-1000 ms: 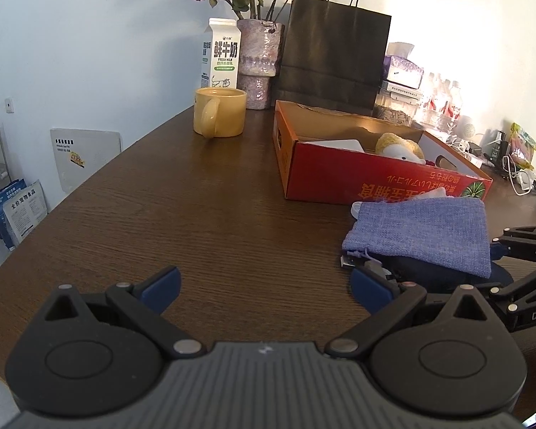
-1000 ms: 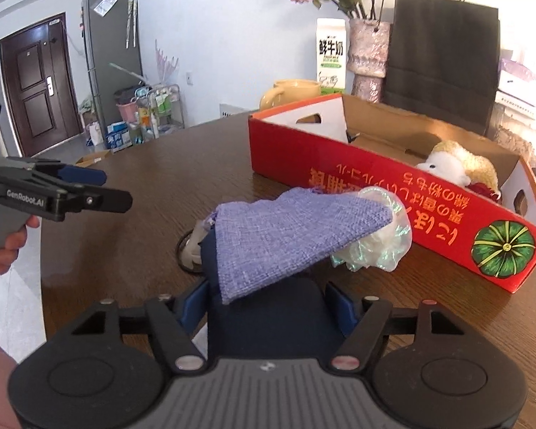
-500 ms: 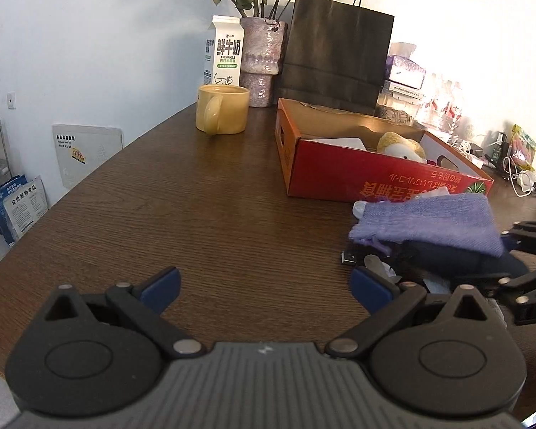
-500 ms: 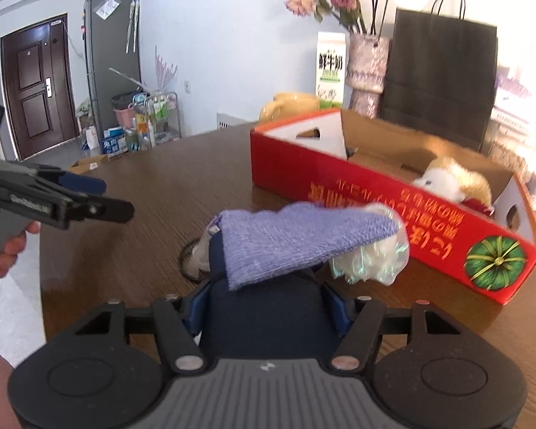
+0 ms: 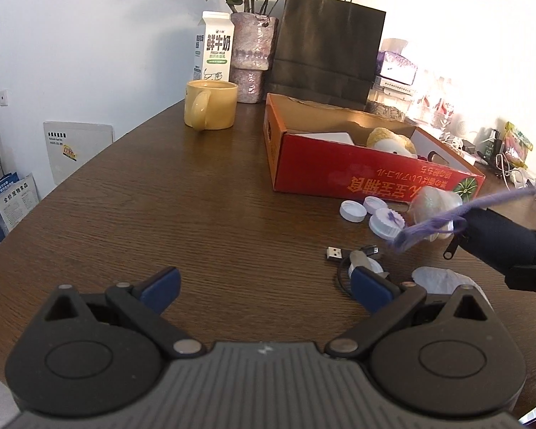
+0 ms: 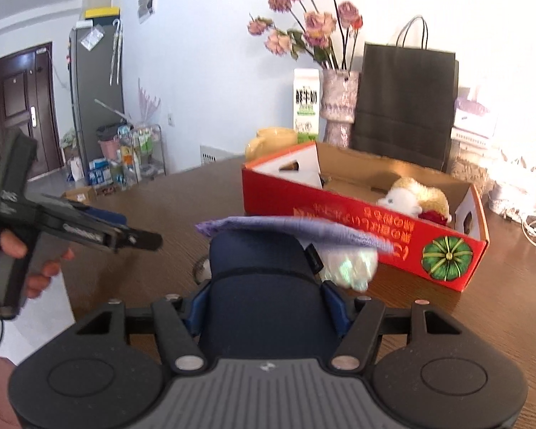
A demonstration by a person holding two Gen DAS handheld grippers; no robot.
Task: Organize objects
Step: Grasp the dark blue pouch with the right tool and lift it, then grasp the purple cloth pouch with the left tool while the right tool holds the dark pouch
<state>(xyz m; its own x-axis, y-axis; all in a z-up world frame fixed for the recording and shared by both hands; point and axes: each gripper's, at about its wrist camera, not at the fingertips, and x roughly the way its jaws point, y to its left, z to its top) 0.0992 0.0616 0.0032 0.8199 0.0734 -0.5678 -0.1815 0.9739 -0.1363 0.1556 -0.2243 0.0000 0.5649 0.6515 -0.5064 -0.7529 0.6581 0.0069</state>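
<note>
The dark brown wooden table [image 5: 203, 214] has a fine grain and a soft sheen that catches window light. Clamped between the right gripper's [image 6: 266, 304] blue matt plastic pads [image 6: 196, 309] is a navy fabric zip pouch [image 6: 264, 279], smooth and matt, with a small metal zipper pull. Draped over its far end lies a lilac coarse-woven cloth bag [image 6: 296, 230], rough in texture, and beyond it a crinkled iridescent plastic film bundle [image 6: 350, 268]. Past the fingertips stands a red printed cardboard box [image 6: 361, 221], matt outside and raw brown inside, holding a fluffy cream plush toy [image 6: 416, 196]. Ahead of the left gripper's [image 5: 264, 284] fingers sits a glossy yellow ceramic mug [image 5: 211, 109].
</note>
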